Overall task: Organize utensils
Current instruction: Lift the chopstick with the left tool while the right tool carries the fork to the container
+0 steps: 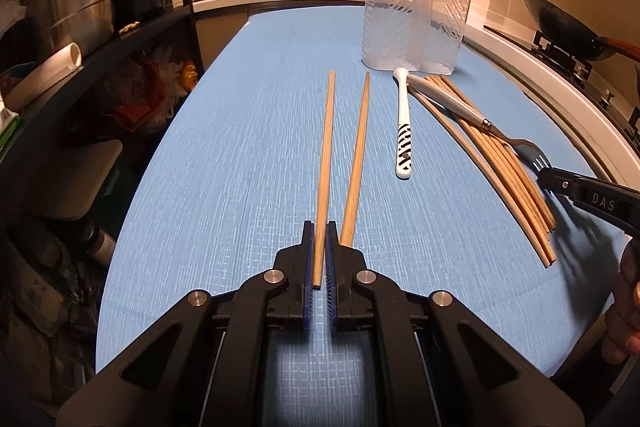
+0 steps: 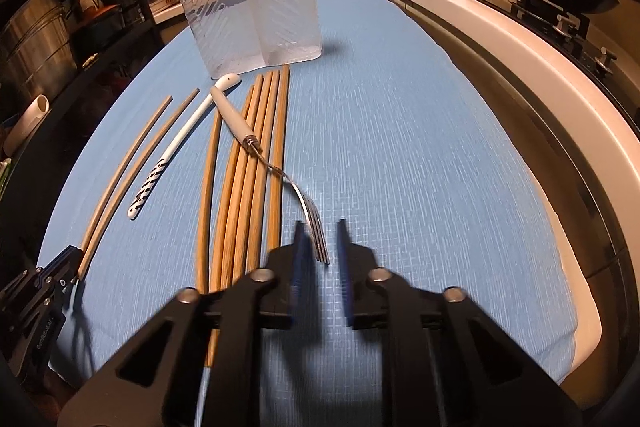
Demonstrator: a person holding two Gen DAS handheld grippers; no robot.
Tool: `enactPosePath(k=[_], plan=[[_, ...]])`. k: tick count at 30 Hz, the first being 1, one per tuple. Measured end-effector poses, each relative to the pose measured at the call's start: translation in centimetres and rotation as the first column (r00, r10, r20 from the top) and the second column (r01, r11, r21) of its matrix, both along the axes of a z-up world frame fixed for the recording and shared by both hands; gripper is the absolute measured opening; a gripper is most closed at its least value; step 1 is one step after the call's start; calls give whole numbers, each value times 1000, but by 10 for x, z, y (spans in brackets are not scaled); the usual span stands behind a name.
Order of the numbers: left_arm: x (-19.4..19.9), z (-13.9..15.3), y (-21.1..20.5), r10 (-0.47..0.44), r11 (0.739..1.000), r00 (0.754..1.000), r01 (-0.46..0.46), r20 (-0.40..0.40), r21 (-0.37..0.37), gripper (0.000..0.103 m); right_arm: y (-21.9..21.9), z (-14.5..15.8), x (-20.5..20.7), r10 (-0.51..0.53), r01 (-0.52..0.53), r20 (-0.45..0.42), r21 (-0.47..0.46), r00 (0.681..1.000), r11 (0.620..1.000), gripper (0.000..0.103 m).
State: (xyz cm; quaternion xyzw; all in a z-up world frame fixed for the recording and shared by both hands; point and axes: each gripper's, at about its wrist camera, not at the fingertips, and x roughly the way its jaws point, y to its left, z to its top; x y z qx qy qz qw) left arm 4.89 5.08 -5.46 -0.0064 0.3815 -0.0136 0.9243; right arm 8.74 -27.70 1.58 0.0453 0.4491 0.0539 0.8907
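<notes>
My left fingers point(image 1: 320, 247) pinched one chopstick point(image 1: 325, 163); my right fingers point(image 2: 320, 243), spread, straddled the fork point(image 2: 312, 223) tines. Its thin tines could have slipped free on closing.

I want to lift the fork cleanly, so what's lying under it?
The fork lies across the bundle of chopsticks, its handle end resting on the white spoon. Its tines reach between the right tool's open fingers. Anything beneath the bundle is covered.
</notes>
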Motion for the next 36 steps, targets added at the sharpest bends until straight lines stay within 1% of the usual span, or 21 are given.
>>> enactPosePath(k=[3, 4, 7, 10, 14, 17, 23, 27, 29, 32, 36], plan=[[-1, 1, -2, 16, 999, 1000, -17, 9, 35, 5, 2, 3, -3, 13, -13, 12, -5, 1000, 1000, 3], [-2, 2, -1, 20, 999, 1000, -20, 14, 33, 5, 3, 6, -4, 21, -21, 19, -5, 1000, 1000, 3], [-2, 9, 3, 24, 1000, 999, -24, 33, 7, 5, 4, 14, -8, 28, -28, 47, -9, 998, 1000, 2], [-3, 21, 6, 29, 999, 997, -28, 76, -22, 5, 1, 24, -13, 29, -29, 80, -5, 996, 1000, 2], [-8, 40, 8, 25, 999, 989, -19, 149, -40, 5, -2, 41, -20, 25, -25, 135, -5, 990, 1000, 2], [-12, 51, 11, 31, 999, 979, -22, 200, -47, 5, -5, 52, -24, 18, -14, 185, -22, 983, 1000, 2], [-15, 68, 13, 36, 998, 957, -17, 286, -68, 5, -10, 67, -30, 1, 4, 248, -21, 969, 1000, 2], [-19, 83, 5, 22, 999, 937, -6, 348, -47, 5, -11, 80, -36, -2, 13, 309, -34, 951, 999, 2], [-17, 88, 4, 24, 999, 932, -8, 361, -46, 5, -13, 86, -38, -4, 14, 328, -29, 945, 999, 1], [-9, 99, 2, 27, 999, 934, -9, 357, -52, 5, -18, 95, -36, -1, 6, 335, -14, 942, 1000, 1], [8, 126, 5, 23, 997, 938, 5, 347, -81, 5, -17, 114, -28, 26, -15, 335, -34, 942, 999, 1]])
